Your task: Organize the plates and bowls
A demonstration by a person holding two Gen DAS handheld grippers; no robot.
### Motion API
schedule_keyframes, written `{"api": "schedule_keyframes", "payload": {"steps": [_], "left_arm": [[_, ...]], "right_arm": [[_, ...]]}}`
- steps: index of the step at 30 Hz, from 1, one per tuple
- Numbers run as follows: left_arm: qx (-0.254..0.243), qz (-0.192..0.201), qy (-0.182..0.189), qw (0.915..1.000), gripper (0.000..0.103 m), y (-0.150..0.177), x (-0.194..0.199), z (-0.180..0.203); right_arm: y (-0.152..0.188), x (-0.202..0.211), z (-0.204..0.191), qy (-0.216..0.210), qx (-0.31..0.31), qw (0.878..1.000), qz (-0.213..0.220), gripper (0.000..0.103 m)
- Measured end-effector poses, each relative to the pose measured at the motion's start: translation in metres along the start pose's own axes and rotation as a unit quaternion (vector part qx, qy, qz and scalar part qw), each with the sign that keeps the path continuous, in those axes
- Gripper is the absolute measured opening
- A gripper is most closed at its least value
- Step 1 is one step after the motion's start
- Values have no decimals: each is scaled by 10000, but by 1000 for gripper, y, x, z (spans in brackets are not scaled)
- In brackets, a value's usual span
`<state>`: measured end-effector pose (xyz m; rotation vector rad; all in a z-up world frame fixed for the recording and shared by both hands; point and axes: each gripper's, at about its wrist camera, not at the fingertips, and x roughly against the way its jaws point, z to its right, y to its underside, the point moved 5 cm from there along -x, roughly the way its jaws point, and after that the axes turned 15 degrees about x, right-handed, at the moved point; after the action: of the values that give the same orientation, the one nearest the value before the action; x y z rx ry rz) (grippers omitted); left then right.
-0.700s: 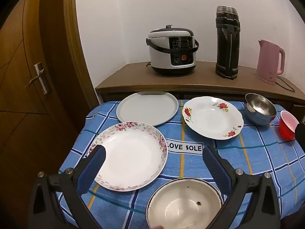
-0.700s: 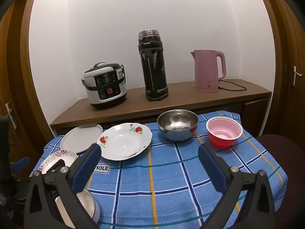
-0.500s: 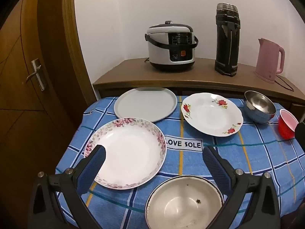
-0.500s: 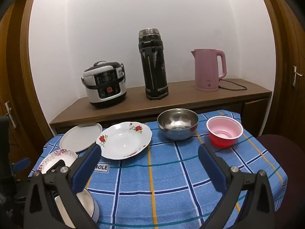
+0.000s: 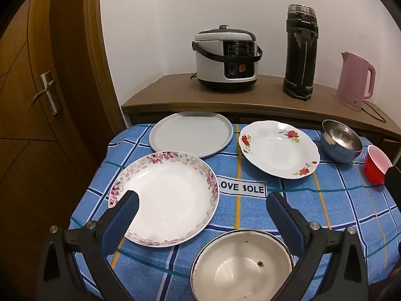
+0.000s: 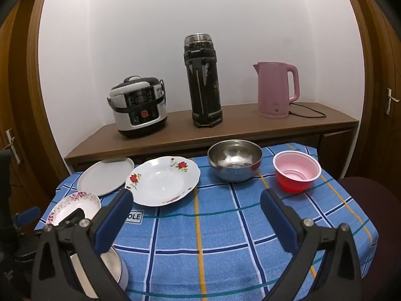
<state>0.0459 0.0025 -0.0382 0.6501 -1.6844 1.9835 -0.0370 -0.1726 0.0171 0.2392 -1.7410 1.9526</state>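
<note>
Between the earlier frames and now, the left wrist view has shifted slightly: the dishes sit lower and nearer in frame, while no dish has changed place on the table. Left gripper [image 5: 201, 207] hangs above the blue checked tablecloth [image 5: 325, 208] with jaws spread wide and nothing between them. Right gripper [image 6: 195, 207] also has its jaws fully spread and empty.

Dish layout:
- Pink-rimmed floral plate [image 5: 164, 198]: near left, just beside the grey plate [image 5: 190, 134] behind it.
- Red-rose plate [image 5: 278, 148]: centre rear.
- Steel bowl [image 6: 234, 159] and red bowl [image 6: 297, 170]: right rear, side by side.
- White enamel bowl [image 5: 241, 266]: nearest edge, below the left gripper.

Rice cooker [image 6: 139, 110], black flask [image 6: 203, 84] and pink kettle [image 6: 277, 89] stand on the wooden shelf [image 6: 250, 123].
</note>
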Motion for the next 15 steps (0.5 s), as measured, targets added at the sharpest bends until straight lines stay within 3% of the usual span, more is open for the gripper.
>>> {"api": "schedule_keyframes", "payload": {"steps": [15], "left_arm": [[-24,75,30,10000,103,-1,4,-1]], "right_arm": [[0,1,-1,25,95,9999,32,103]]}}
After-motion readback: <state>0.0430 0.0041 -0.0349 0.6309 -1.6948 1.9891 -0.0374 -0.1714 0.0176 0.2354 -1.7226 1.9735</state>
